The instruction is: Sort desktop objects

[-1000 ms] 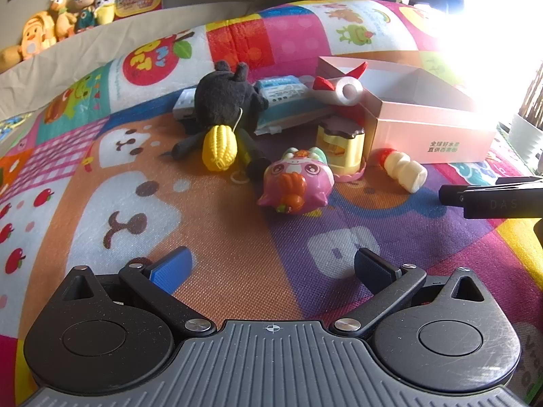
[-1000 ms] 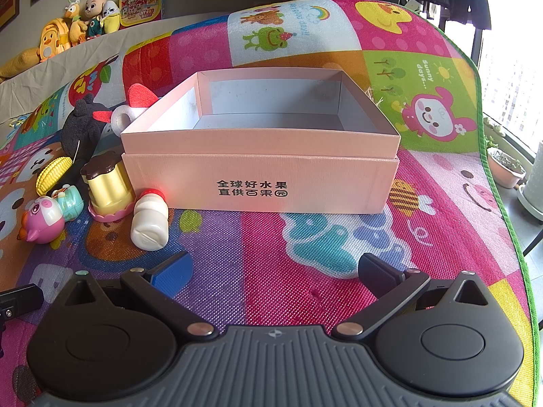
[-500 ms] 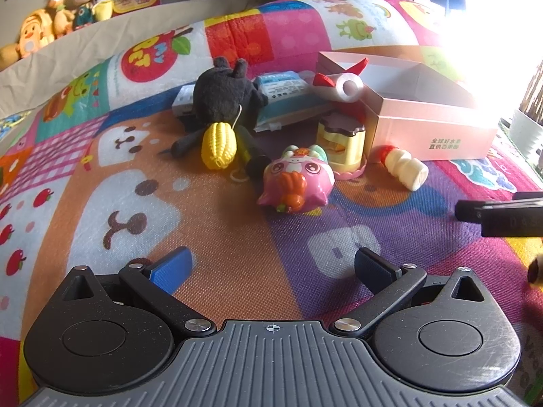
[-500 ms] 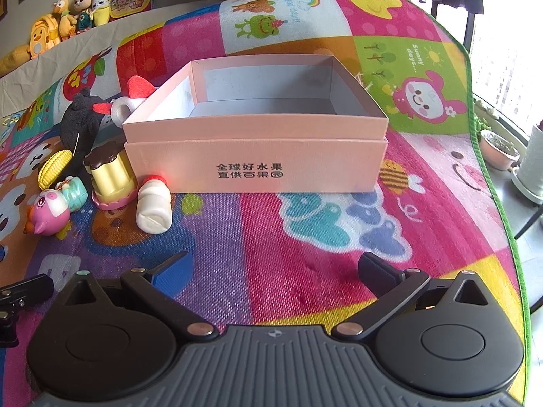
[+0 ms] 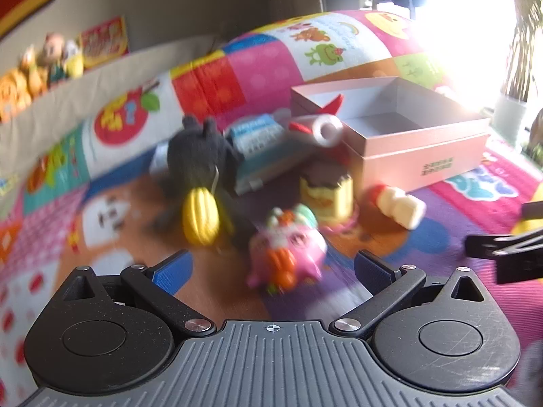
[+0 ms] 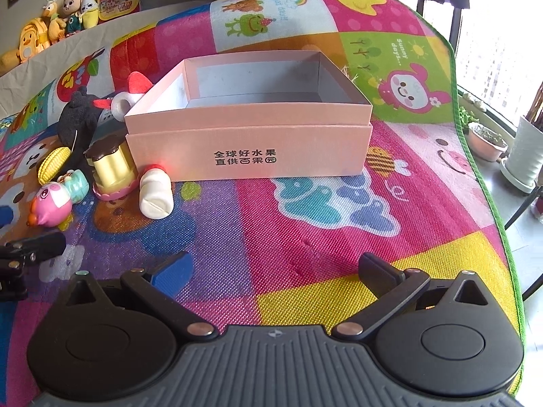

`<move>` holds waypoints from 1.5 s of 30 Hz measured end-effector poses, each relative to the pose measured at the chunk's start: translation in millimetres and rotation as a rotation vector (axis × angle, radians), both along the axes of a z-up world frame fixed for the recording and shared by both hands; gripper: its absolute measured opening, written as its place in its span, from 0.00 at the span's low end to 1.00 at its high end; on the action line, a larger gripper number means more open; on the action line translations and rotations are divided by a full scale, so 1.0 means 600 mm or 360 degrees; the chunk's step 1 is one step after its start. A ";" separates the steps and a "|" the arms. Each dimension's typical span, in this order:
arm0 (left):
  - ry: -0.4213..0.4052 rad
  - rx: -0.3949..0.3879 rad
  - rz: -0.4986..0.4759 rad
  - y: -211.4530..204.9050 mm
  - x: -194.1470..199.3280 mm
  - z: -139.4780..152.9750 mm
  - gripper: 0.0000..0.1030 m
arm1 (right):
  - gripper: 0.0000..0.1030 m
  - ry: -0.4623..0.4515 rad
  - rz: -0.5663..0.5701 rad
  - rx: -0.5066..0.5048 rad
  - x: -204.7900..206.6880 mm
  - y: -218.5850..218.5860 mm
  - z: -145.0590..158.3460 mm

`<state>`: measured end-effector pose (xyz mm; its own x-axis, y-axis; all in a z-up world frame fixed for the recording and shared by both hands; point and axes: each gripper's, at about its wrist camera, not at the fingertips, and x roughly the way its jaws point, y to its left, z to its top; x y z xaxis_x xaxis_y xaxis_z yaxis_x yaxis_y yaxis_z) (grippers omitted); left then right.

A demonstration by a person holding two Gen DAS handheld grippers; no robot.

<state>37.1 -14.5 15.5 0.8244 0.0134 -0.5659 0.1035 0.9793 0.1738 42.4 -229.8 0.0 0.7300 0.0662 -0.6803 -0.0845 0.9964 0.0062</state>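
Note:
An open pink box stands on the colourful play mat, empty inside; it also shows in the left wrist view. Left of it lie a white bottle with a red cap, a yellow jar with a brown lid, a pink pig toy, a yellow corn toy and a black plush. My left gripper is open, with the pink pig toy just beyond and between its fingertips. My right gripper is open and empty, short of the box.
A tape dispenser with red ends and a blue tissue pack lie behind the toys. Plush toys sit on the far ledge. Potted plants stand off the mat's right edge. The left gripper's finger shows at far left.
My left gripper has moved forward toward the pink pig toy, and its view is blurred by motion. My right gripper has drawn back slightly from the box.

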 end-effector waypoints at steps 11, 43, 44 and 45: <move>-0.0069 -0.0019 0.0187 0.088 0.067 0.009 1.00 | 1.00 -0.0063 0.0336 0.0031 0.003 0.034 0.016; -0.0104 -0.0213 -0.0094 0.020 -0.040 0.033 1.00 | 0.45 -0.0116 0.0442 0.0080 0.068 0.070 0.013; -0.0105 -0.0209 -0.0101 0.016 -0.041 0.033 1.00 | 0.41 -0.0114 0.0444 0.0077 0.068 0.069 0.014; -0.0107 -0.0207 -0.0109 0.012 -0.040 0.032 1.00 | 0.41 -0.0113 0.0433 0.0089 0.065 0.064 0.016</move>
